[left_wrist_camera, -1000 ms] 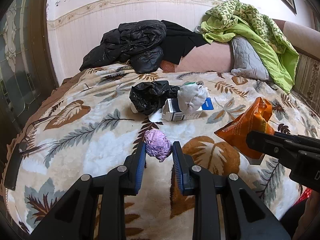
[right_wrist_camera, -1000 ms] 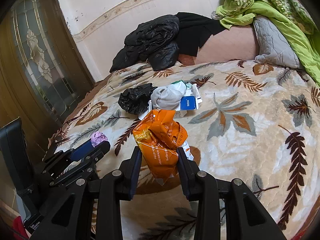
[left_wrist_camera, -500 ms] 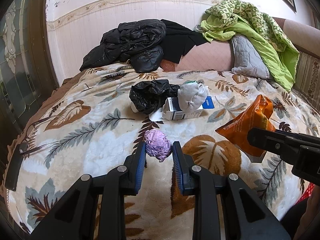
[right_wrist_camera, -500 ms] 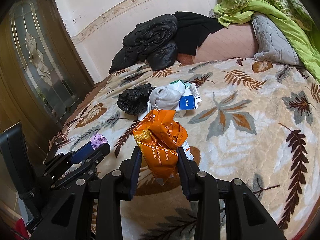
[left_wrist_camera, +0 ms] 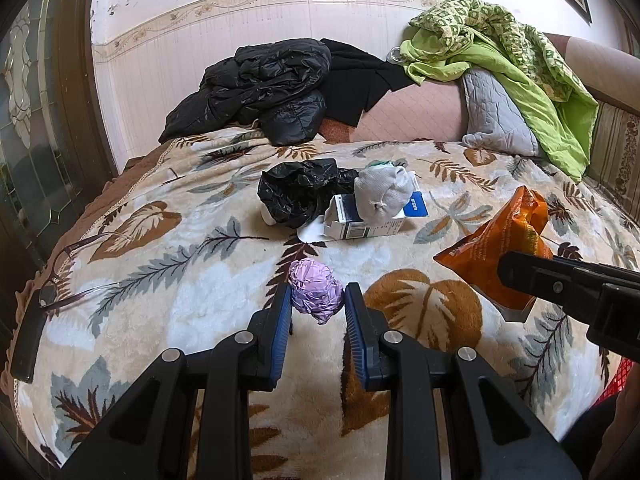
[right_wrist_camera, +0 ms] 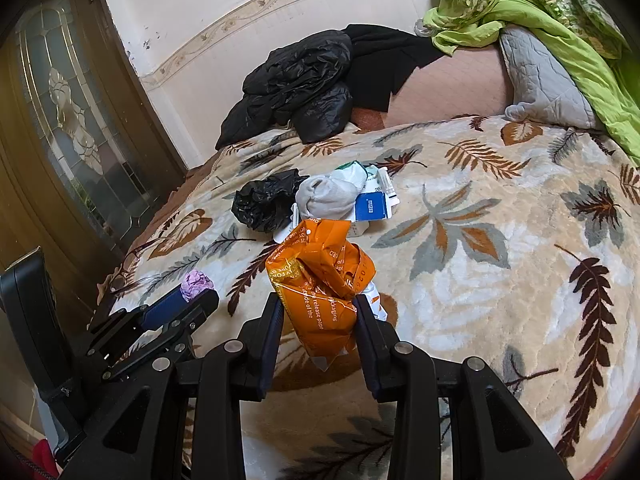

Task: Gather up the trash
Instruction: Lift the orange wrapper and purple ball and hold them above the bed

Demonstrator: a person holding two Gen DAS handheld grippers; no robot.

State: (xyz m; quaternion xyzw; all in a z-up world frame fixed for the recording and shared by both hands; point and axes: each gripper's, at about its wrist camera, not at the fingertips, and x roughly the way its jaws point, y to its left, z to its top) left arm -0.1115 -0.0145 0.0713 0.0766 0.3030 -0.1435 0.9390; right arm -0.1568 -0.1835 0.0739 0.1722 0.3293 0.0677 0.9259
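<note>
My left gripper (left_wrist_camera: 317, 303) is shut on a crumpled purple paper ball (left_wrist_camera: 316, 291) and holds it just above the leaf-patterned blanket (left_wrist_camera: 192, 280). My right gripper (right_wrist_camera: 319, 316) is shut on an orange plastic wrapper (right_wrist_camera: 322, 280), lifted off the bed. The wrapper also shows in the left wrist view (left_wrist_camera: 500, 252); the purple ball shows in the right wrist view (right_wrist_camera: 196, 282). Farther back lie a black plastic bag (left_wrist_camera: 300, 192), a grey sock (left_wrist_camera: 382, 196) and a white and blue carton (left_wrist_camera: 376, 220).
A black jacket (left_wrist_camera: 264, 84), a green quilt (left_wrist_camera: 508, 52) and a grey pillow (left_wrist_camera: 496, 116) lie at the head of the bed. A glass-panelled door (right_wrist_camera: 76, 120) stands at the left. Eyeglasses (left_wrist_camera: 72, 276) rest on the blanket's left edge.
The right gripper with the orange wrapper has risen slightly. The left gripper has hardly moved and keeps hold of the purple ball.
</note>
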